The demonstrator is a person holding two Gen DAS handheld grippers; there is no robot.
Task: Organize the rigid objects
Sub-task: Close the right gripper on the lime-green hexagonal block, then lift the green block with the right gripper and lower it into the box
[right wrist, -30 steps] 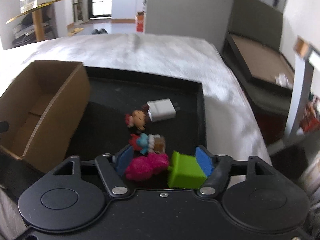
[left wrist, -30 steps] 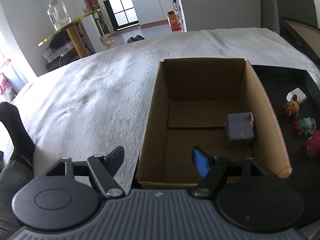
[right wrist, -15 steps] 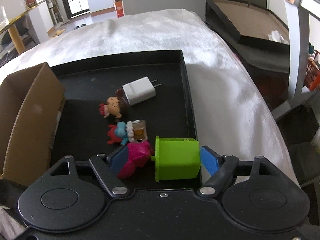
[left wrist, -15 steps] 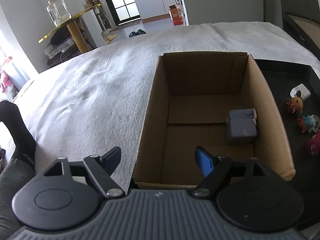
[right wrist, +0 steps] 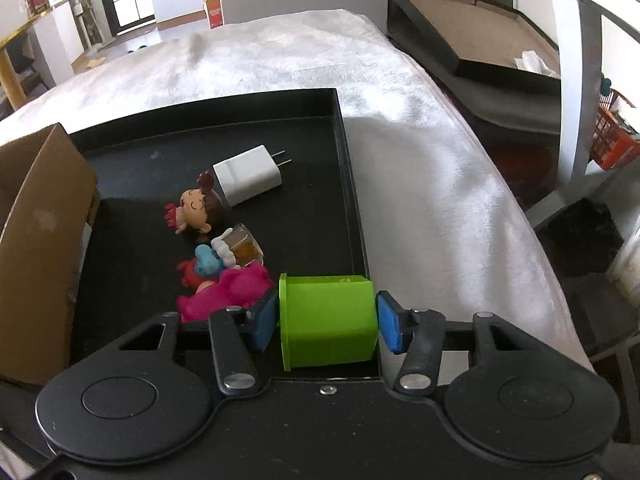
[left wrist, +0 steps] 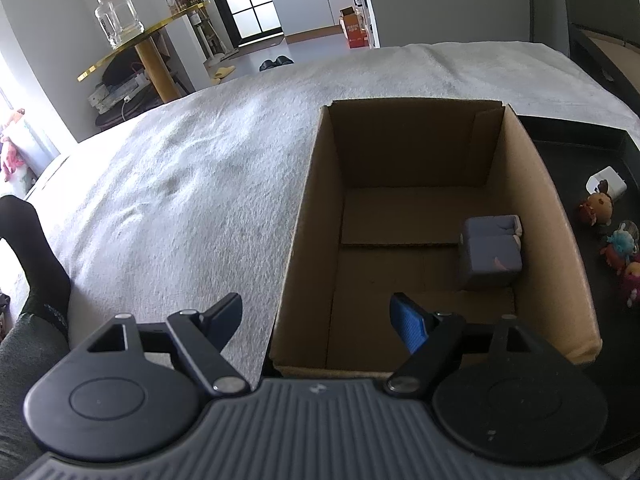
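Already the green block (right wrist: 326,320) sits between the right gripper (right wrist: 326,320) pads — spread, barely apart from its sides. Left gripper (left wrist: 316,312) hangs spread, holding nothing, over the cardboard box (left wrist: 304,232) — it lies leftward.

A glass jar (left wrist: 119,16) sits on a gold-edged shelf (left wrist: 140,46), black slippers (left wrist: 277,62) on the floor beyond the white bedspread (left wrist: 180,184).
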